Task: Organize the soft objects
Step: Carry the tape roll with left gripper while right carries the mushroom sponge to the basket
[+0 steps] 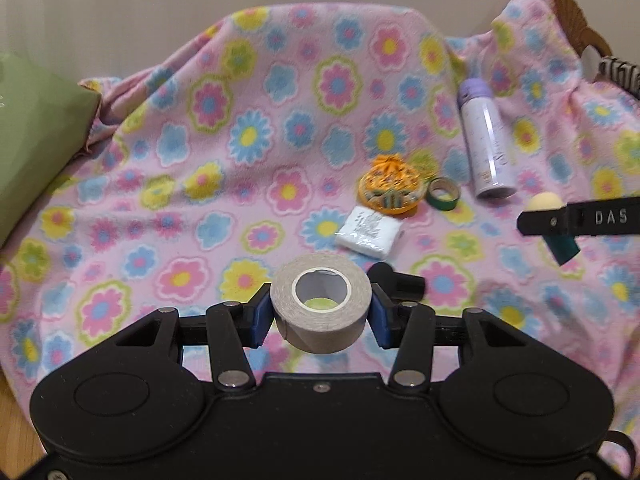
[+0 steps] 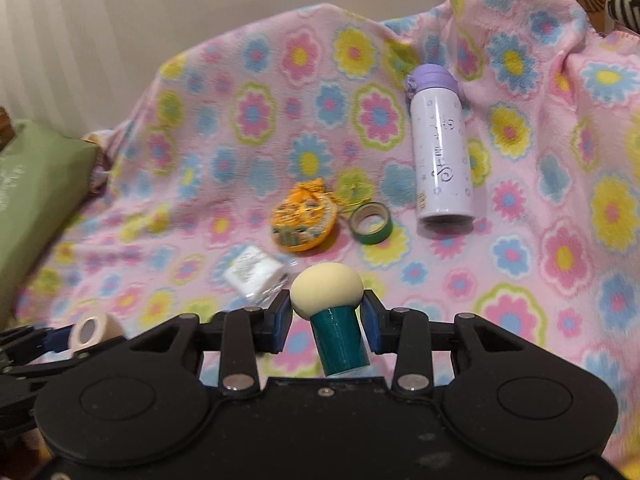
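My left gripper (image 1: 320, 312) is shut on a grey roll of tape (image 1: 320, 304), held above the flowered pink blanket (image 1: 200, 160); the same roll (image 2: 94, 330) shows at the lower left of the right wrist view. My right gripper (image 2: 327, 316) is shut on a cream sponge ball with a teal handle (image 2: 328, 286), also lifted off the blanket; it appears at the right edge of the left wrist view (image 1: 544, 202). On the blanket lie a white packet (image 1: 368, 232), an orange pouch (image 1: 390, 190) and a small green tape roll (image 1: 442, 194).
A lilac-capped white bottle (image 2: 440, 148) lies on its side at the right. A green cushion (image 1: 36, 140) rests at the left edge. A wicker piece (image 1: 576, 20) and a striped item (image 1: 620, 72) sit at the back right. A small black object (image 1: 396, 280) lies just beyond the left fingers.
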